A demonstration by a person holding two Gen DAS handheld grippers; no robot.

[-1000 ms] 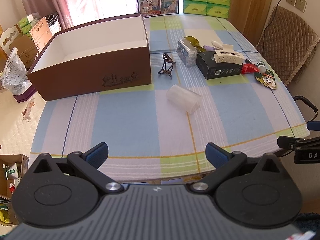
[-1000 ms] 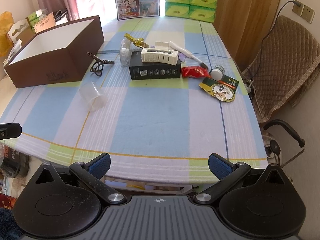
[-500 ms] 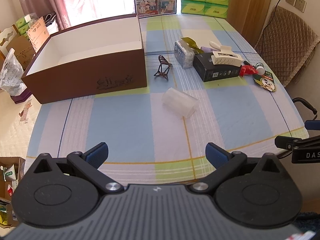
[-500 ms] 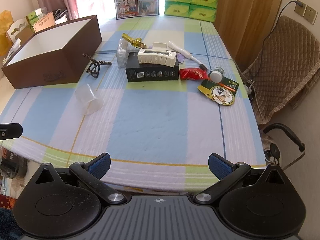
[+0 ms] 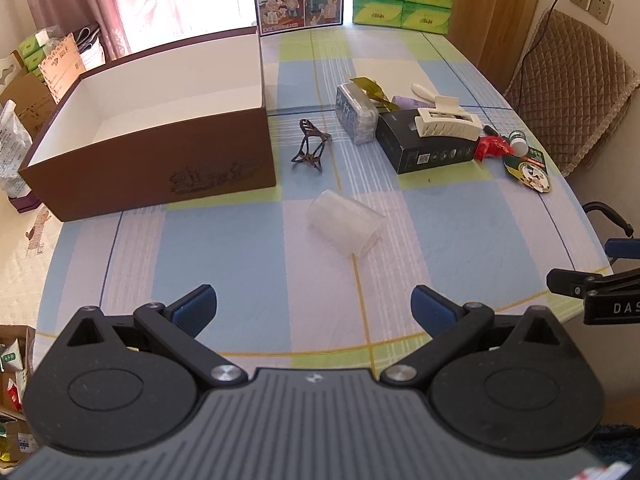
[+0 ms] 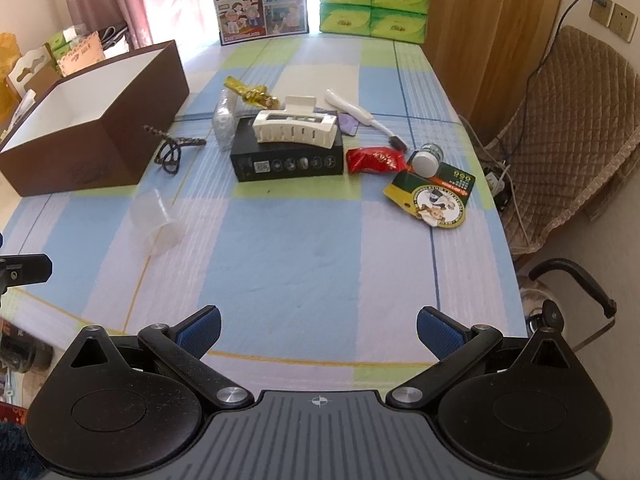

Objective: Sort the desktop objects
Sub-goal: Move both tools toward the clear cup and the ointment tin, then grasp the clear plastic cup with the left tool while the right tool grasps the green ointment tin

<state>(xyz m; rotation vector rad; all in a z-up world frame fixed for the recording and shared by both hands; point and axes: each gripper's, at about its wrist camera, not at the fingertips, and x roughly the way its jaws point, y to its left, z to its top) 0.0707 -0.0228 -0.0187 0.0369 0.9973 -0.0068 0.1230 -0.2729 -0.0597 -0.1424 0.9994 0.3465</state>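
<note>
— Two blue-padded fingers of the left gripper [image 5: 314, 306] stand wide apart in the left wrist view, holding nothing, low over the near edge of the checked tablecloth [image 5: 240, 248]. What lies ahead of them?

— The clear plastic cup [image 5: 346, 222], on its side, straight ahead and well apart from the pads. Beyond it stands the open brown cardboard box with a white lining [image 5: 152, 160], empty as far as that view shows, and just beside the box's right corner a dark wire-frame hair clip [image 5: 310, 146].

— How would the cup handle?

— Probably light and thin-walled, so it could roll or buckle; a gentle hold across its middle looks safest. The clip looks stiff but spindly, best taken across its frame.

— And the right wrist view?

— The right gripper [image 6: 318, 330] is likewise spread and empty, near the table edge. Well ahead sit a black rectangular carton [image 6: 288, 162] with a cream plastic slotted holder [image 6: 298, 130] resting on top, a red foil sachet [image 6: 376, 160] just beside it, a small white-capped bottle [image 6: 426, 160] and a round green printed card [image 6: 434, 198].

— Any worries there?

— The holder may slide off if the carton is lifted first; the sachet looks soft and slippery.
</note>
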